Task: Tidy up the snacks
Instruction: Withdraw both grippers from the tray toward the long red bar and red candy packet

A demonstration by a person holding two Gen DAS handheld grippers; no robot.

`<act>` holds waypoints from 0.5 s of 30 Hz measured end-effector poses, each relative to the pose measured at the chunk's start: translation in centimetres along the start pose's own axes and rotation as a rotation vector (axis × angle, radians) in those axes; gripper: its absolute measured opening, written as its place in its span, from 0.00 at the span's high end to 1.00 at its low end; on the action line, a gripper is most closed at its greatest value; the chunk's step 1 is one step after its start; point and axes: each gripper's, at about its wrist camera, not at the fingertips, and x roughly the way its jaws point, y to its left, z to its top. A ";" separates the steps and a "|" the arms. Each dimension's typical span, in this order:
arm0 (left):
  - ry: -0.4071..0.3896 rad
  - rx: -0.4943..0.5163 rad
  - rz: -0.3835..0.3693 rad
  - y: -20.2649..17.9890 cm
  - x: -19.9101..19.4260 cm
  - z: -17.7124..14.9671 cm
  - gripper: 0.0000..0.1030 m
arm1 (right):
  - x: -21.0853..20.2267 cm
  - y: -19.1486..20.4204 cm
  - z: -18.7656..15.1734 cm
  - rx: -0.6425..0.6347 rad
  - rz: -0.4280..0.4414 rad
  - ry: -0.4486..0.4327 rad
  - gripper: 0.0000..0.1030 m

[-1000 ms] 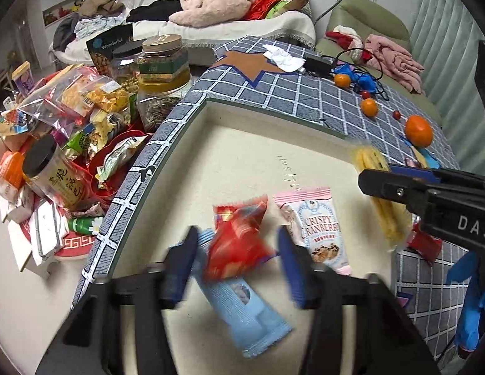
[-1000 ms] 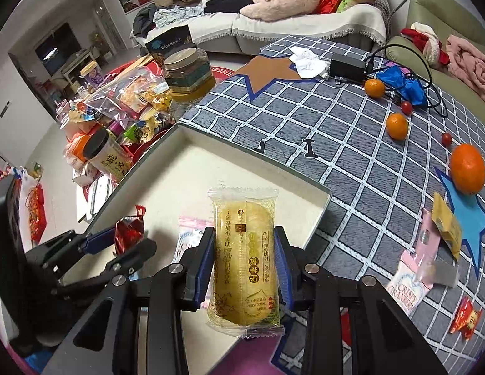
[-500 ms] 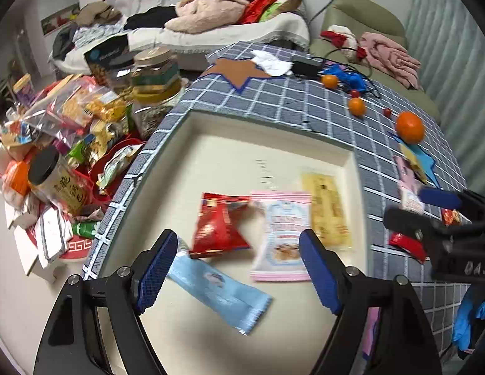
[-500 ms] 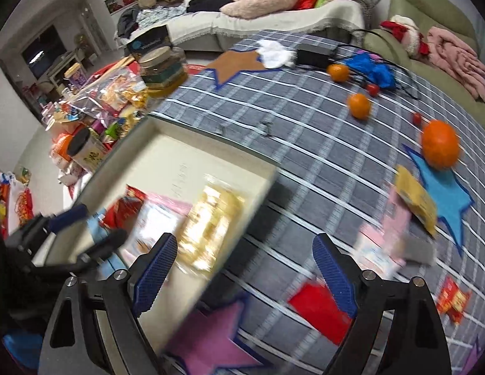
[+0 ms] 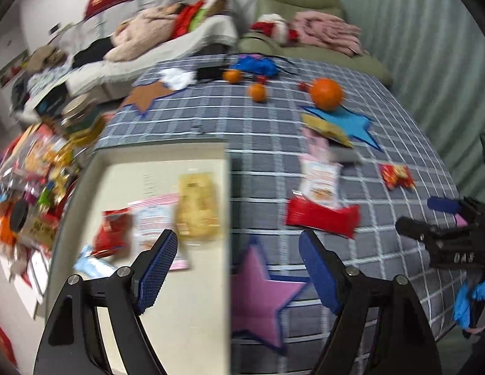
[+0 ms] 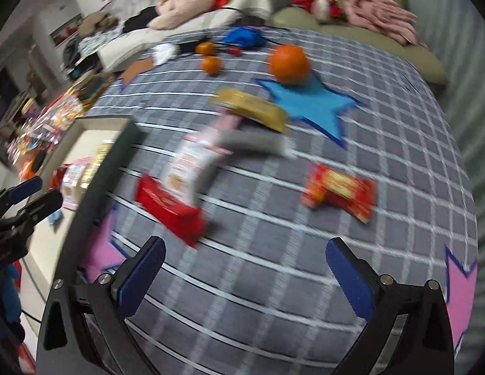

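The left tongs [image 5: 237,245] hang released and empty over the right edge of the cream tray [image 5: 167,306]; a second ago they straddled a red candy packet [image 5: 112,232], which now lies loose on the tray floor. Beside that packet are a pink-and-white cranberry biscuit pack [image 5: 151,222] and, to its right, a yellow cake pack [image 5: 197,206], with a pale blue wrapper [image 5: 87,264] at the near left.

The right tongs [image 6: 245,270] stand spread wide with nothing between them. One second ago they gripped the yellow cake pack above the tray; now they hover over the grey checked surface [image 6: 398,162], clear of the tray.

Out on the surface, all blurred, lie a flat red packet [image 6: 170,209] partly under a second pink-and-white biscuit pack [image 6: 186,164], a red-and-yellow snack bag [image 6: 339,190] well to the right, and a gold wrapper [image 6: 251,109] touching a blue star patch [image 6: 308,103]. A large orange [image 6: 288,64] sits on that star, with two smaller ones [image 6: 211,64] behind it. A pink star patch [image 5: 258,300] shows between the left fingers [image 5: 154,273].
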 end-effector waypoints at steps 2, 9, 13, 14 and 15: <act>0.014 0.029 -0.001 -1.6 0.5 0.0 0.19 | -0.1 -2.0 -0.7 0.045 -0.010 0.006 0.00; 0.062 0.023 -0.002 -5.2 2.7 0.4 0.19 | -0.3 -5.5 -2.3 0.116 -0.019 0.018 0.00; 0.066 0.022 -0.014 -5.9 3.2 0.6 0.19 | 0.0 -6.6 -2.2 0.135 -0.017 0.018 0.00; 0.061 0.032 -0.011 -6.1 3.3 0.6 0.19 | 0.1 -6.9 -2.1 0.141 -0.015 0.017 0.00; 0.049 0.051 -0.004 -6.3 3.3 0.7 0.19 | 0.3 -7.1 -2.0 0.146 -0.015 0.016 0.00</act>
